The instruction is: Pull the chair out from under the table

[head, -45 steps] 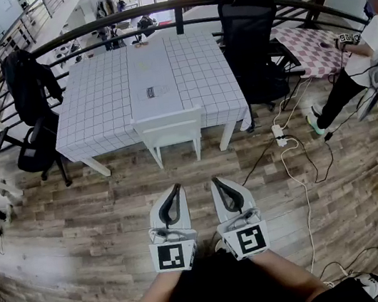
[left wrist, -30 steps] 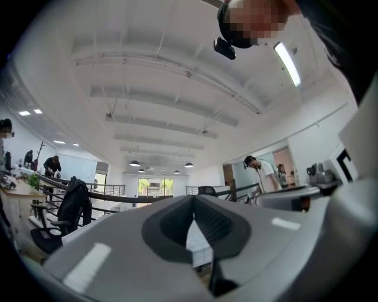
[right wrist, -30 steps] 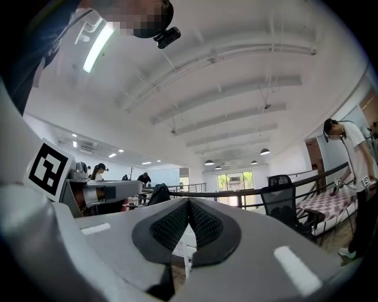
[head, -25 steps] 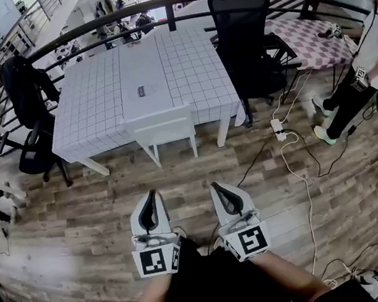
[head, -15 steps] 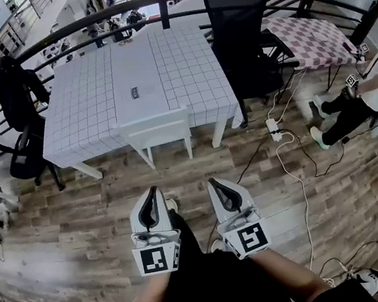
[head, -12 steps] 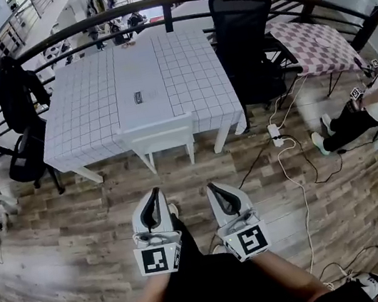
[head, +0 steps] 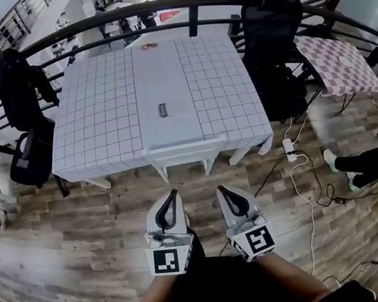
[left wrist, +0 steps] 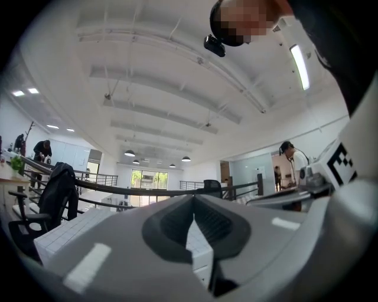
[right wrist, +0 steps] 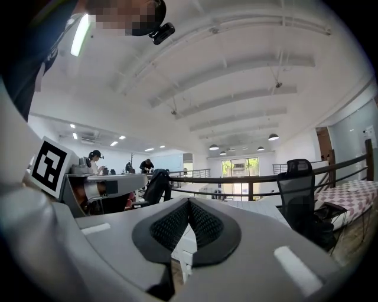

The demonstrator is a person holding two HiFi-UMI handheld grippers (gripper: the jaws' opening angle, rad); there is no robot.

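A white chair (head: 183, 151) is tucked under the near edge of a table (head: 96, 119) covered by a white grid cloth; only its backrest top and legs show. Side by side and level, my left gripper (head: 175, 194) and right gripper (head: 219, 190) point at the chair and sit a short way in front of it without touching. Both are shut with nothing between the jaws. In the left gripper view the left gripper (left wrist: 194, 215) has its pads meeting, with a strip of the chair (left wrist: 199, 248) showing behind. The right gripper (right wrist: 189, 203) looks the same in the right gripper view.
Black office chairs stand at the table's left (head: 24, 118) and right (head: 272, 45). A power strip (head: 291, 147) with cables lies on the wood floor to the right. A checked table (head: 337, 66) and a person's legs (head: 364, 160) are further right. A dark railing (head: 149, 9) runs behind.
Both grippers have moved forward toward the table, so the chair now sits much closer in front of them. Their jaws stayed shut.
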